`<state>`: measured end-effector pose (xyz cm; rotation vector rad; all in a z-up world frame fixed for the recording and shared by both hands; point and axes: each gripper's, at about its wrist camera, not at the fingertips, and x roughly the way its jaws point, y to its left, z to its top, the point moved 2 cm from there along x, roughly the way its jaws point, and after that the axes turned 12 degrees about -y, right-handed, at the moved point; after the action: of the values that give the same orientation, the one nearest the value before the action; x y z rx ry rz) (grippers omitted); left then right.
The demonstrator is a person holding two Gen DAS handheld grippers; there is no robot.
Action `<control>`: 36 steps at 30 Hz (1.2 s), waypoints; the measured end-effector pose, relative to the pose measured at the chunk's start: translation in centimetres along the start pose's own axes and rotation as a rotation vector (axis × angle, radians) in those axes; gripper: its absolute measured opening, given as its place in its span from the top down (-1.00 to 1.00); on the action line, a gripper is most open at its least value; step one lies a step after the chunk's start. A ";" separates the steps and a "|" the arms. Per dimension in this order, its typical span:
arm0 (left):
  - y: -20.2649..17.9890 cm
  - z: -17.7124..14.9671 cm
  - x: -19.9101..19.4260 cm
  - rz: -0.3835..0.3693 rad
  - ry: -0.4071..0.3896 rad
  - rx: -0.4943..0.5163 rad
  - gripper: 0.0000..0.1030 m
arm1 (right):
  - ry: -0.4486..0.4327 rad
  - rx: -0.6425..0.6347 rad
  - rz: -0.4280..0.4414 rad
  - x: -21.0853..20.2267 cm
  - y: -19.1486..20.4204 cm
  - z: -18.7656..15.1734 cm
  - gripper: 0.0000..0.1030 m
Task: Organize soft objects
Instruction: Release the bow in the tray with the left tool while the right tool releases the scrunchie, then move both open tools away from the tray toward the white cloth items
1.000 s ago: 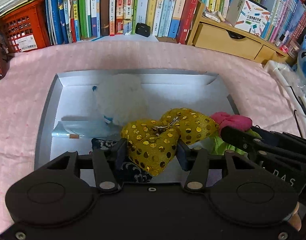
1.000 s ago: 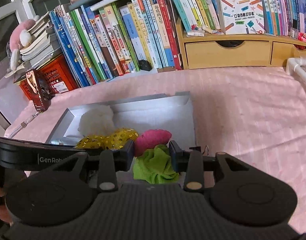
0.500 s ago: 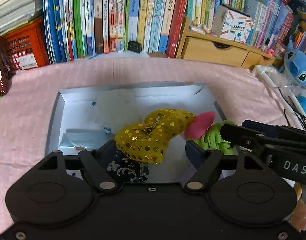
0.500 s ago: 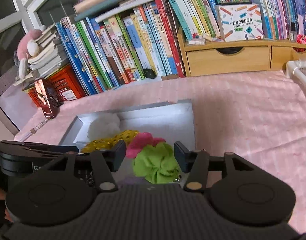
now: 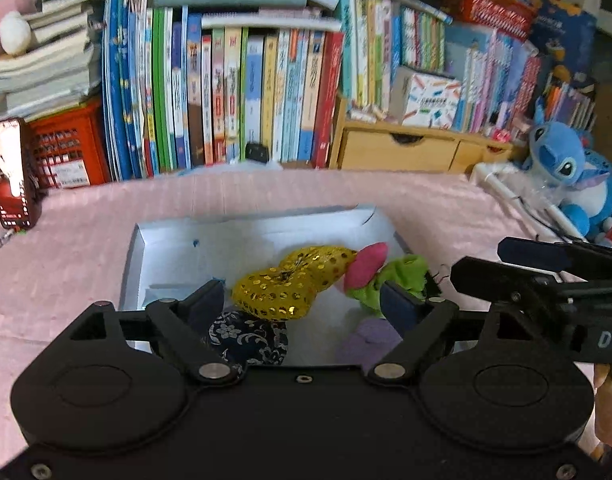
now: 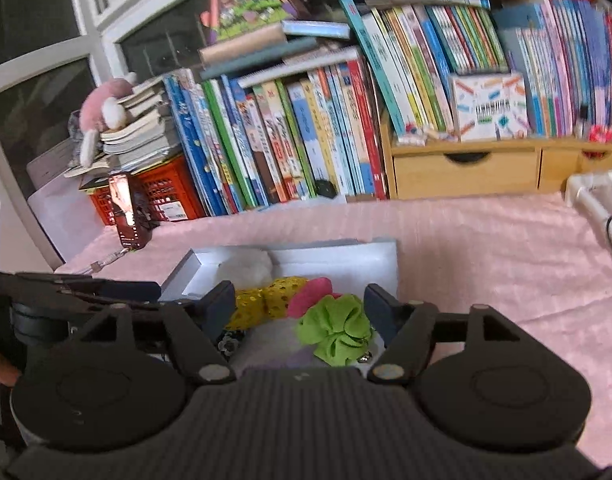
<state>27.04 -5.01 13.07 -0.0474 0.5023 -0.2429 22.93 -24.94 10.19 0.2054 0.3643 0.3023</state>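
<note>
The gold heart cushion (image 5: 281, 292) is cloth covered in shiny sequins; the green scrunchie (image 6: 338, 330) is matt crinkled fabric; the white box (image 5: 165, 256) looks like smooth matt card; the pink tablecloth (image 6: 486, 256) is soft textured cloth; the drawer unit (image 6: 466, 174) is pale smooth wood.

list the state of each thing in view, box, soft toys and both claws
white box: open, lidless, on the pink cloth
gold sequin toy: lying in the box, released
green cloth toy: in the box, not gripped
left claw: open, jaws just widened, empty
right claw: open, jaws just widened, empty
wooden drawers: shut
</note>
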 end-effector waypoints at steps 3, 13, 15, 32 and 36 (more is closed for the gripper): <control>-0.4 -0.4 -1.9 -0.024 -0.040 0.003 -0.68 | -0.045 -0.042 0.010 -2.0 0.9 -0.1 -0.70; -2.6 -2.6 -7.9 -0.108 -0.136 0.056 -0.72 | -0.129 -0.070 0.047 -7.3 1.9 0.4 -0.80; -2.9 -3.3 -9.1 -0.118 -0.158 0.069 -0.73 | -0.145 -0.075 0.049 -8.4 1.9 0.3 -0.81; -5.5 -11.2 -15.7 -0.164 -0.274 0.092 -0.79 | -0.215 -0.026 -0.044 -14.2 -0.3 -4.4 -0.87; -6.4 -13.4 -16.5 -0.172 -0.271 0.105 -0.80 | -0.216 -0.014 -0.076 -15.1 -0.7 -5.8 -0.87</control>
<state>5.17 -6.99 9.82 -0.0209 0.2149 -0.4241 7.47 -29.67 9.52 0.2083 0.1561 0.2054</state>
